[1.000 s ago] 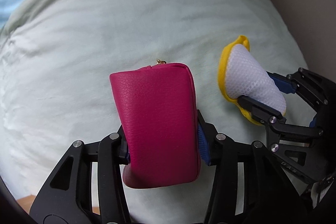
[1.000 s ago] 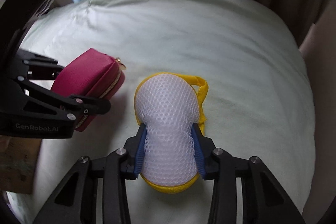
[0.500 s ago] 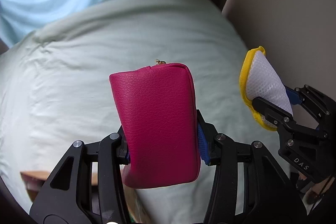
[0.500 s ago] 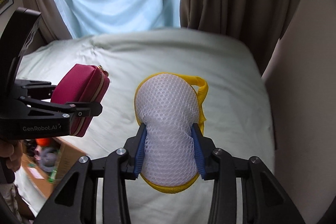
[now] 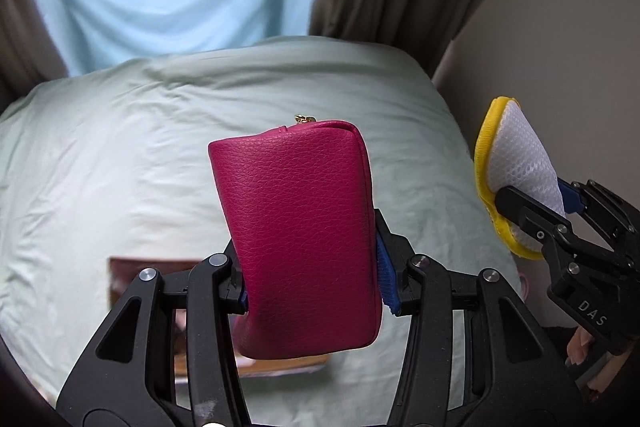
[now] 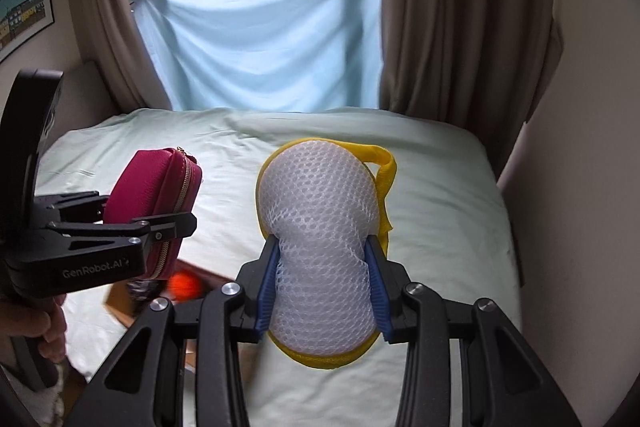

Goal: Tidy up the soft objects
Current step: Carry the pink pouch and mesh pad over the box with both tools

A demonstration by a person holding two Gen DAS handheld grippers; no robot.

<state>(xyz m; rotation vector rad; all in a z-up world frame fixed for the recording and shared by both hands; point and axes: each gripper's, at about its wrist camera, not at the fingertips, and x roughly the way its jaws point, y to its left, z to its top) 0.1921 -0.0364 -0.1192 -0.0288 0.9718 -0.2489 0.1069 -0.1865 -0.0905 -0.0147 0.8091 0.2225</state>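
L gripper point(image 5: 312, 283) is clamped on a magenta zip pouch point(image 5: 298, 235), blue pads pressing both sides, pouch sticking up w/ its gold zip pull at the far end. R gripper point(image 6: 322, 291) is clamped on a white mesh sponge point(image 6: 320, 227) w/ yellow trim and a yellow loop; the mesh is pinched in at the waist btwn the pads. Both items are held in the air above a bed point(image 6: 440, 195) w/ pale green sheet, side by side, pouch to the left of the sponge, not touching. Behind: light blue cloth point(image 6: 260, 47) over the window, brown curtains point(image 6: 460, 19). A cardboard box point(image 6: 120, 303) sits low beside the bed, something orange in it.
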